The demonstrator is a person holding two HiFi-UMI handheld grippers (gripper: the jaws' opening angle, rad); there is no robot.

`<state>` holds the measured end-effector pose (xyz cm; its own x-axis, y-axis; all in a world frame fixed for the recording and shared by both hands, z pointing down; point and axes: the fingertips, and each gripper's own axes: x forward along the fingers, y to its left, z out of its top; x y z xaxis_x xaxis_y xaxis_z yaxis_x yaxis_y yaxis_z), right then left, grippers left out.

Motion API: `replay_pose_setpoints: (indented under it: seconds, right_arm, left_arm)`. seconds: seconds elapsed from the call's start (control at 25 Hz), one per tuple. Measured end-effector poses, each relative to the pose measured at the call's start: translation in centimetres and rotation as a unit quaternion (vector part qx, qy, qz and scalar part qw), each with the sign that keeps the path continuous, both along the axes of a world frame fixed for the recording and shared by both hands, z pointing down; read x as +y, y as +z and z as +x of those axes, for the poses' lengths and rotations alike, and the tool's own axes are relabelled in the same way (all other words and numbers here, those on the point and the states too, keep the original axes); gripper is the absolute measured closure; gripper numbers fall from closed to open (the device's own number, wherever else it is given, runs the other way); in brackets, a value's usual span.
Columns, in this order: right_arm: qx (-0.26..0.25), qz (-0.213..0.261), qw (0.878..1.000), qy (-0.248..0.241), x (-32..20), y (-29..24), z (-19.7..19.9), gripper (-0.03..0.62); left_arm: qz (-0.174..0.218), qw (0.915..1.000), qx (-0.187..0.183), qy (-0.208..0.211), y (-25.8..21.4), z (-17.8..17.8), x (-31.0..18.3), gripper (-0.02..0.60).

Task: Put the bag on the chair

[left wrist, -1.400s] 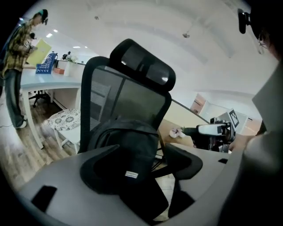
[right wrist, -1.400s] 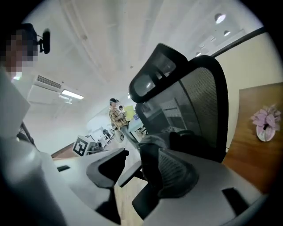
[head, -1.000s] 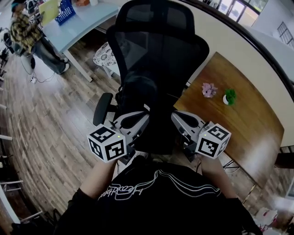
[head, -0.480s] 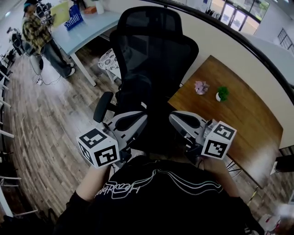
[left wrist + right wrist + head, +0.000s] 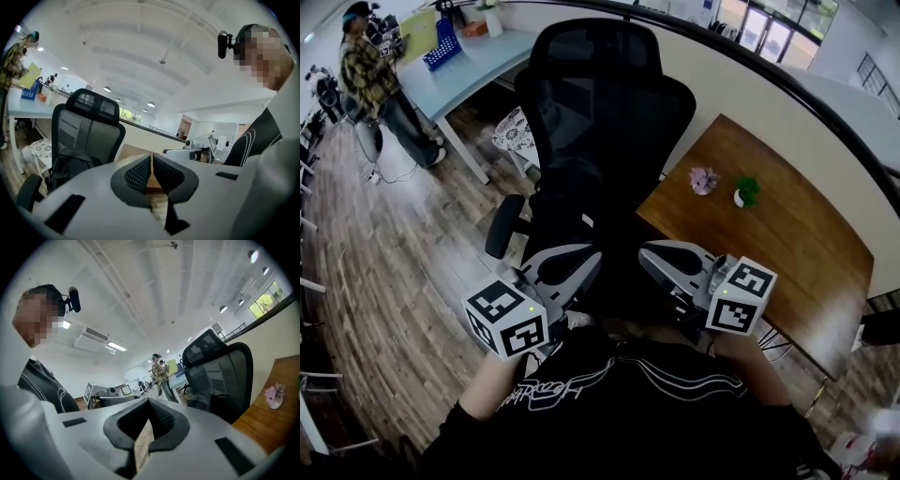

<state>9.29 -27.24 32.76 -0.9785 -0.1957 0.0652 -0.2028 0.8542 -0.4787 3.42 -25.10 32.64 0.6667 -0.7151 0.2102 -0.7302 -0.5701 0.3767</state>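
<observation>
Head view: since a second ago the left gripper (image 5: 567, 264) and right gripper (image 5: 670, 261) have drawn back from the black mesh office chair (image 5: 609, 103), whose seat holds the black fabric bag (image 5: 567, 192).

Left gripper view: jaws closed, empty.

Right gripper view: likewise closed, empty. Placement looks done.
</observation>
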Motion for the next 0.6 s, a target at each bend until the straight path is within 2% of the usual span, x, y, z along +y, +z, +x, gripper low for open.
replay_pose_setpoints:
  seconds: [0.28,0.6]
  right_arm:
    - [0.025,-0.021,0.999,-0.004,1.1,3.8,0.8,0.599]
    - [0.033,-0.025,0.999,0.001,1.1,4.1,1.1,0.599]
  left_arm:
    - [-0.009,0.9999,0.003,-0.004,2.3,0.5,0.4,0.54]
    - [-0.03,0.9994,0.013,-0.007,3.4,0.5,0.5,0.54]
